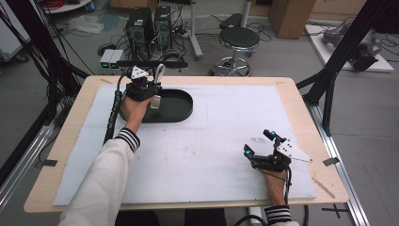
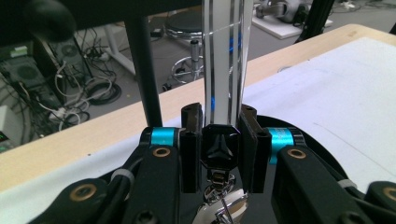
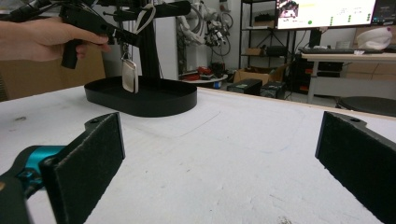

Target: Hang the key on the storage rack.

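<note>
**Left fingers clamped, right fingers spread**

The left gripper (image 1: 151, 90) is held out at the end of a long, nearly straight forearm in a white sleeve with a dark striped cuff, the hand (image 1: 134, 107) wrapped around its black body just behind the fingers. In the left gripper view its two black fingers (image 2: 191, 140) stand close together, pinching a small dark clasp (image 2: 220, 144) between their pads. The right gripper (image 1: 259, 143) sits low, close to the person, its hand (image 1: 275, 181) gripping from behind with the wrist bent slightly inward. Its black padded fingers (image 3: 91, 158) stand wide apart with nothing between them, pointing forward and level.
</note>
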Tool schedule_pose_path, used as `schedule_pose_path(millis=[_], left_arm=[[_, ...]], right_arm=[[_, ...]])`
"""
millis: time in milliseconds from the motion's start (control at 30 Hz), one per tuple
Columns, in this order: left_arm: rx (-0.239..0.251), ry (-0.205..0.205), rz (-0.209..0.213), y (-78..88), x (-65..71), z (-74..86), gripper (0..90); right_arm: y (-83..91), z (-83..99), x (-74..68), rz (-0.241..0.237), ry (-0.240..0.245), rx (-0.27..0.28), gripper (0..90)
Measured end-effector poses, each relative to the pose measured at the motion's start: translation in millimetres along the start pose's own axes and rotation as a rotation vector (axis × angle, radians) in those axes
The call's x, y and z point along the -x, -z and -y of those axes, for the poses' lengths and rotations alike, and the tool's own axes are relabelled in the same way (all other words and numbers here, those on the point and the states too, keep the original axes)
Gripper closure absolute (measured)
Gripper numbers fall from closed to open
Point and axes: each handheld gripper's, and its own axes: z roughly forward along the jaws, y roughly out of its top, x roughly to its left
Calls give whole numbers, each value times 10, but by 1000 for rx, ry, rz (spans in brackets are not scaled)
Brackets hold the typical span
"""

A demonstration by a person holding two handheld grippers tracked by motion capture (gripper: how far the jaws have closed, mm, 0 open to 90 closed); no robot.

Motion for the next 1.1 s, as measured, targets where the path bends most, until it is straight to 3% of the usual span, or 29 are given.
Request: schedule_pose_path(millis=[167, 233, 333, 400, 433, 467, 500, 567, 667, 767, 933, 1000, 1100], left_arm=[[-39, 1, 4, -10, -11, 23, 704], [-31, 7, 11, -12, -15, 39, 669], [-24, -17, 39, -7, -20, 55, 599], [-6, -16, 70, 16, -37, 68, 464], [7, -24, 61, 43, -39, 77, 395], [14, -38, 42, 65, -36, 83, 254], [12, -46, 52, 101, -47, 87, 125], [53, -48, 93, 231, -76, 115, 28], [114, -35, 141, 479, -98, 181, 17], [170, -65, 150, 774, -49, 308, 17], [294, -80, 191, 1299, 65, 643, 17], [317, -83, 227, 1460, 86, 786, 17], [347, -71, 226, 1647, 75, 993, 17]], right_arm=[[0, 0, -3, -1, -3, 0, 3], [-2, 0, 2, -1, -1, 5, 3], [-2, 0, 4, -3, -4, 3, 3], [-3, 3, 2, -8, -5, -2, 3], [-4, 3, 3, -8, 0, -3, 3], [-6, 3, 5, -8, 5, -3, 3], [-4, 3, 2, -5, -1, -6, 3], [-4, 4, 13, -1, 2, 0, 3], [-3, 5, 19, 0, -12, -1, 3], [-1, 7, 28, -1, -20, -5, 3], [2, 10, 25, -1, -16, -2, 3], [-3, 10, 16, 0, -10, -1, 3], [-1, 9, 11, 1, -7, -6, 3]])
